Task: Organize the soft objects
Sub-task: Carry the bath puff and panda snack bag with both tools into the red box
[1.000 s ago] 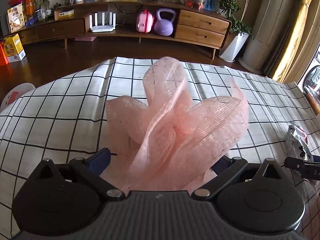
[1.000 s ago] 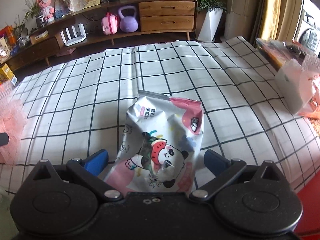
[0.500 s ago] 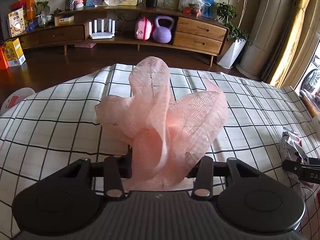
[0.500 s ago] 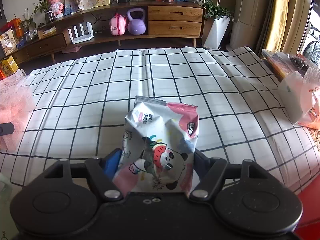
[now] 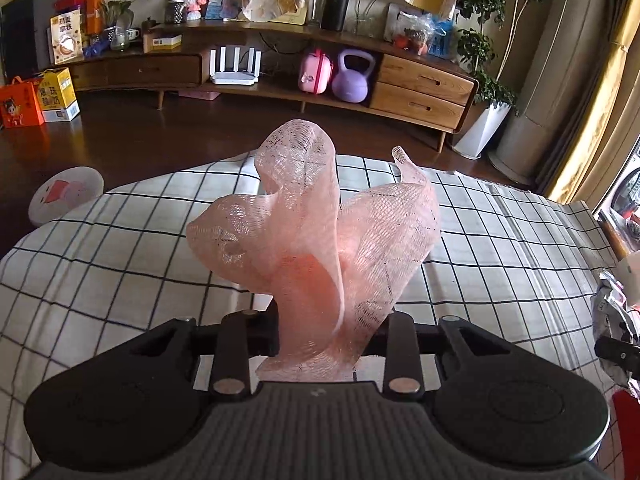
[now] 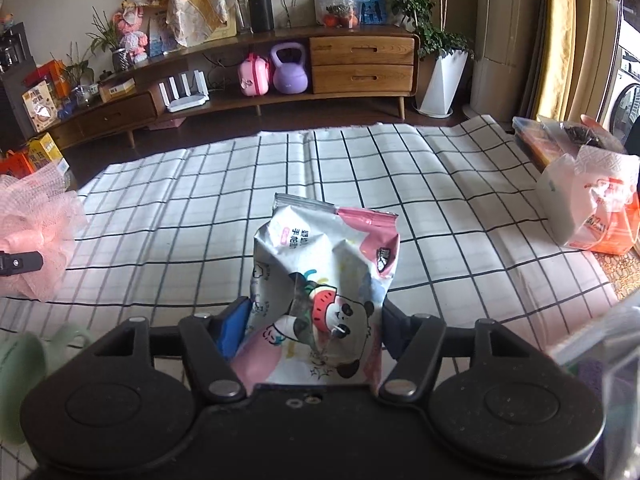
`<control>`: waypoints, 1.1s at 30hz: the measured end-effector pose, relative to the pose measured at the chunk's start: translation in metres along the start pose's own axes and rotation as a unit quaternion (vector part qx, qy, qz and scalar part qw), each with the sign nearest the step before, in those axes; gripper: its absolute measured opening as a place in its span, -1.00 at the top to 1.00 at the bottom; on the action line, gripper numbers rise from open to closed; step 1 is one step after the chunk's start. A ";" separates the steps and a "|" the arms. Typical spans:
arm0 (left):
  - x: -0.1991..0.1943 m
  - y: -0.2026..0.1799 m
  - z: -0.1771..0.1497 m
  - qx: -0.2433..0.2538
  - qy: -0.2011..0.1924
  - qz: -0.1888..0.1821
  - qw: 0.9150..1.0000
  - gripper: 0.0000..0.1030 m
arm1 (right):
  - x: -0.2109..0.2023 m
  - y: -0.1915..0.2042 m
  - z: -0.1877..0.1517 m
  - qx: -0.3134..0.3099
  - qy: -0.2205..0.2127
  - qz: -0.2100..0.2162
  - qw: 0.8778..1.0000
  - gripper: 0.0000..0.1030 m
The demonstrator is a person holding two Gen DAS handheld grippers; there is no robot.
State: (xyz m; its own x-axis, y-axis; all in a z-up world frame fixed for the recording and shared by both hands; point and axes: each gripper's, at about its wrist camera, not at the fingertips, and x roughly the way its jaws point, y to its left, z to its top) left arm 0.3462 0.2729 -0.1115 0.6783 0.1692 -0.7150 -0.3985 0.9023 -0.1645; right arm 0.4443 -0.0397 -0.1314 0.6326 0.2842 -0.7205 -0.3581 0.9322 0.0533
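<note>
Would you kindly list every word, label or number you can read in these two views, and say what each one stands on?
Snack bag in the right claw: Chinese print beside a panda drawing, too blurred to read.
Yellow box on the floor: large Chinese characters, too blurred to read.
Orange box: cartoon figure only, no legible text.
Printed bag on the sideboard: characters too small to read.
White plastic bag: orange print, unreadable.
Pink mesh in the left claw: no text.
</note>
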 end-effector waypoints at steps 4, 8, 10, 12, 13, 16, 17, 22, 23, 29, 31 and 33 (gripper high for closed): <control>-0.029 -0.002 -0.001 0.006 -0.006 -0.001 1.000 0.40 | -0.030 0.001 -0.001 0.000 -0.009 0.012 1.000 -0.27; -0.060 -0.008 -0.004 0.007 -0.015 -0.007 1.000 0.40 | -0.061 -0.001 -0.005 0.000 -0.017 0.023 1.000 -0.27; -0.077 -0.013 -0.008 0.006 -0.017 -0.012 1.000 0.40 | -0.076 -0.002 -0.009 -0.001 -0.018 0.028 0.999 -0.28; -0.091 -0.018 -0.013 0.007 -0.017 -0.018 1.000 0.40 | -0.090 -0.004 -0.016 -0.003 -0.019 0.031 0.999 -0.28; -0.099 -0.021 -0.016 0.009 -0.017 -0.021 1.000 0.40 | -0.096 -0.006 -0.019 -0.004 -0.019 0.033 0.999 -0.28; -0.119 -0.030 -0.023 0.017 -0.016 -0.028 0.999 0.40 | -0.116 -0.009 -0.028 -0.006 -0.021 0.042 0.999 -0.28; -0.126 -0.034 -0.026 0.021 -0.016 -0.031 0.999 0.40 | -0.122 -0.010 -0.031 -0.006 -0.022 0.044 0.999 -0.28; -0.154 -0.057 -0.039 0.038 -0.019 -0.041 0.998 0.40 | -0.155 -0.019 -0.043 -0.004 -0.033 0.059 0.998 -0.28; -0.159 -0.062 -0.042 0.042 -0.019 -0.045 0.998 0.40 | -0.161 -0.021 -0.046 -0.003 -0.035 0.062 0.997 -0.28; -0.187 -0.096 -0.067 0.073 -0.017 -0.071 0.995 0.40 | -0.197 -0.036 -0.061 -0.004 -0.046 0.075 0.996 -0.28; -0.193 -0.110 -0.074 0.085 -0.015 -0.081 0.993 0.40 | -0.207 -0.042 -0.066 -0.003 -0.050 0.076 0.996 -0.28; -0.197 -0.123 -0.081 0.094 -0.013 -0.090 0.991 0.40 | -0.214 -0.050 -0.070 -0.002 -0.053 0.075 0.996 -0.28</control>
State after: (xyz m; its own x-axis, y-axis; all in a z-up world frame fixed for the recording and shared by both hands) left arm 0.2115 0.0961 -0.0050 0.7454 0.0062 -0.6666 -0.1482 0.9765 -0.1567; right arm 0.2783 -0.1626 -0.0280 0.6407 0.4417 -0.6281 -0.4560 0.8770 0.1516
